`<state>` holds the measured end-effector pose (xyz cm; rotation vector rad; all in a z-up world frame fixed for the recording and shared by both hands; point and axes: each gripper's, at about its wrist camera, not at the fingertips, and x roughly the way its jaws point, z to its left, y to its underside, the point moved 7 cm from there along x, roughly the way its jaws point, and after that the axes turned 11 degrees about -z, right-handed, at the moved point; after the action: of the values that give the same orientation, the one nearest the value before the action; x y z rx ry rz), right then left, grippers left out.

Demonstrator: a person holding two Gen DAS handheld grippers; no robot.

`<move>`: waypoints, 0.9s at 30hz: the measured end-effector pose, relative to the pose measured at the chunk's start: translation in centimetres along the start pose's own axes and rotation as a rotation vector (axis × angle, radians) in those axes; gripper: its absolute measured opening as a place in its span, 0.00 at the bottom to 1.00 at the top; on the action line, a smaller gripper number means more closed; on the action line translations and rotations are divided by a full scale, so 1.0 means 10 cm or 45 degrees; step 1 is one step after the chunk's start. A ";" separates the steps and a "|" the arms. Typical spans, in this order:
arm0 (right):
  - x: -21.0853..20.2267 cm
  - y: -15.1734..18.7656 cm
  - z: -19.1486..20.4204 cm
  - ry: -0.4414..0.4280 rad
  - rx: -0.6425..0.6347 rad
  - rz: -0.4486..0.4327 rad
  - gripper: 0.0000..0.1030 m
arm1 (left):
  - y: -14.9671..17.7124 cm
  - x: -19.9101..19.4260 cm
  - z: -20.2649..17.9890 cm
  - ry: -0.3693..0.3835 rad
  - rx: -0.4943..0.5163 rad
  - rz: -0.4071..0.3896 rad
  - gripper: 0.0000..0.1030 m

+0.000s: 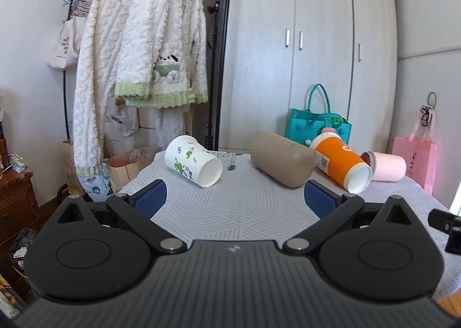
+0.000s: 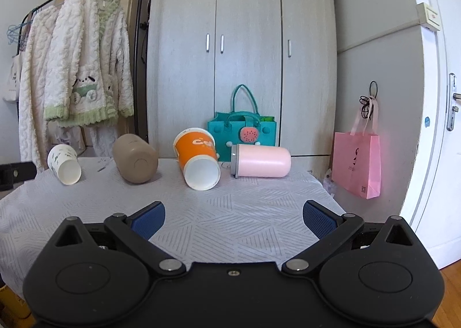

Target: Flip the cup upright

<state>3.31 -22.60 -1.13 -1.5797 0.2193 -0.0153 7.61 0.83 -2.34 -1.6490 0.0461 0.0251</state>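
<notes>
Several cups lie on their sides on a table with a pale patterned cloth (image 1: 236, 212). From left to right: a white paper cup with green print (image 1: 191, 164) (image 2: 64, 163), a tan cup (image 1: 281, 159) (image 2: 134, 158), an orange paper cup (image 1: 341, 162) (image 2: 198, 158) and a pink cup with a grey lid (image 1: 387, 166) (image 2: 260, 161). The paper cups' mouths face me. My left gripper (image 1: 234, 198) is open and empty, short of the white and tan cups. My right gripper (image 2: 234, 217) is open and empty, short of the orange and pink cups.
A teal felt bag (image 2: 243, 129) stands behind the cups, against a grey wardrobe (image 2: 245, 54). A pink paper bag (image 2: 357, 164) hangs on the wall at the right. A clothes rack with fluffy white garments (image 1: 138, 63) stands left of the table. Paper bags (image 1: 129, 166) sit below it.
</notes>
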 end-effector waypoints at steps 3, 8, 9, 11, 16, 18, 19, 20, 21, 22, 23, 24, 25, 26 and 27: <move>0.01 0.00 0.01 -0.001 0.000 0.003 1.00 | 0.01 0.02 0.00 -0.003 -0.001 0.008 1.00; 0.02 0.00 0.04 -0.009 -0.002 0.002 1.00 | 0.04 0.05 -0.01 0.004 -0.010 0.021 1.00; 0.02 0.00 0.04 -0.008 -0.002 0.002 1.00 | 0.04 0.05 -0.01 0.003 -0.010 0.021 1.00; 0.03 -0.01 0.05 -0.004 -0.005 0.003 1.00 | 0.03 0.06 0.01 0.003 -0.015 0.023 1.00; 0.06 -0.01 0.08 -0.002 -0.015 0.007 1.00 | 0.03 0.08 0.04 -0.001 -0.028 0.046 1.00; 0.08 -0.02 0.10 -0.002 -0.021 0.010 1.00 | 0.02 0.09 0.05 -0.002 -0.026 0.051 1.00; 0.09 -0.02 0.11 -0.003 -0.022 0.011 1.00 | 0.02 0.10 0.05 -0.003 -0.025 0.052 1.00; 0.10 -0.02 0.11 -0.004 -0.021 0.012 1.00 | 0.02 0.10 0.05 -0.003 -0.026 0.051 1.00; 0.10 -0.02 0.12 -0.005 -0.020 0.012 1.00 | 0.02 0.10 0.06 -0.003 -0.026 0.052 1.00; 0.11 -0.02 0.12 -0.005 -0.019 0.014 1.00 | 0.02 0.10 0.06 -0.003 -0.026 0.055 1.00; 0.11 -0.02 0.13 -0.004 -0.020 0.016 1.00 | 0.03 0.10 0.07 -0.002 -0.025 0.056 1.00; 0.11 -0.01 0.13 -0.003 -0.022 0.016 1.00 | 0.03 0.10 0.07 -0.003 -0.024 0.059 1.00; 0.11 -0.01 0.14 -0.002 -0.026 0.015 1.00 | 0.03 0.10 0.07 -0.003 -0.023 0.059 1.00; 0.10 -0.01 0.14 -0.001 -0.027 0.014 1.00 | 0.03 0.10 0.08 -0.003 -0.023 0.058 1.00; 0.11 -0.01 0.13 -0.002 -0.026 0.015 1.00 | 0.03 0.10 0.08 -0.003 -0.023 0.059 1.00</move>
<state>4.56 -21.43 -1.20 -1.5988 0.2282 -0.0024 8.65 1.60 -2.75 -1.6660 0.0823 0.0628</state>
